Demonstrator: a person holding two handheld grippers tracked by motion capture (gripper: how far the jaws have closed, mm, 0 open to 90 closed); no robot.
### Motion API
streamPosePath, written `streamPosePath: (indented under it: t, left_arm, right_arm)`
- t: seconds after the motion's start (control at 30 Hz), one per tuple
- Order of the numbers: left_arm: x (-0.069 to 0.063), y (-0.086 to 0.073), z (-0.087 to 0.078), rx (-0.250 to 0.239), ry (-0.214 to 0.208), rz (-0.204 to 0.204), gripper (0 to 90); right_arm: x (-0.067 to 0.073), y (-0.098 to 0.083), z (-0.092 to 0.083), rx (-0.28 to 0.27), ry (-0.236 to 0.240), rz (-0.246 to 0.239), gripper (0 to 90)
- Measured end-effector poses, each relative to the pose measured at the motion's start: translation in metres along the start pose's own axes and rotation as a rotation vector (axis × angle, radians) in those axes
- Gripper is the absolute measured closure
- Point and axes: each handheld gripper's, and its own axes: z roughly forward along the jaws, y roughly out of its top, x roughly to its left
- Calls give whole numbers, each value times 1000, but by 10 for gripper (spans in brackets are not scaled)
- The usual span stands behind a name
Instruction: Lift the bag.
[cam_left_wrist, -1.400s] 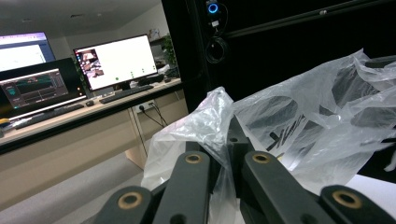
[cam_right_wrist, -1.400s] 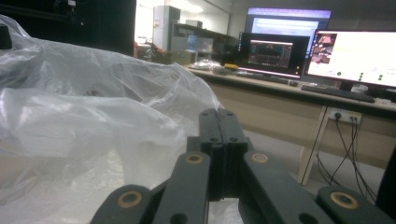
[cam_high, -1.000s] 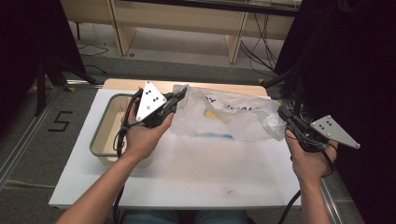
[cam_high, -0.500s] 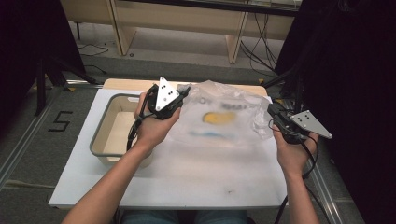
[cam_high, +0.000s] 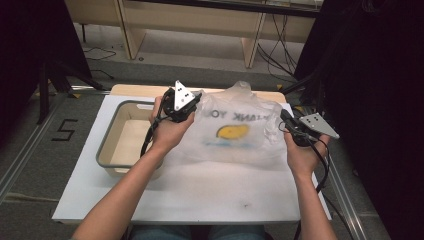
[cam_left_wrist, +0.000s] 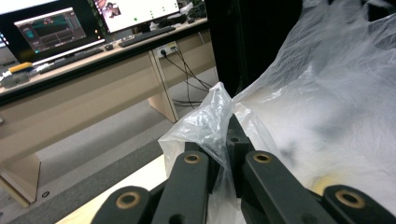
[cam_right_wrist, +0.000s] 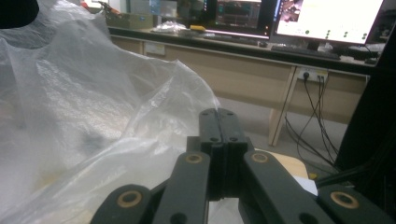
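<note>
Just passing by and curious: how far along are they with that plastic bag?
Done: each claw has pinched a side of the plastic bag, the left claw and the right claw, both clamped shut on the film. In hand: the bag is stretched between them over the white table, printed side up. Left, at a guess: laying it flat or moving it; the tub beside it looks empty.
</note>
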Motion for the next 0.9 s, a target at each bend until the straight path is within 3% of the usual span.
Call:
streamPosePath:
  t: [0.27,0.6,0.73,0.9]
  left_arm:
    - [3,-5,9,30,5,-11,880]
    - [4,-7,13,41,3,-11,852]
    - [3,-7,14,49,-4,-12,748]
    - [3,-5,11,46,6,-52,535]
  right_arm:
    - [1,-10,13,45,-12,19,900]
    - [-2,-14,16,71,-26,33,900]
    - [-3,-15,17,81,-35,35,900]
    - [-3,-15,19,92,-48,40,900]
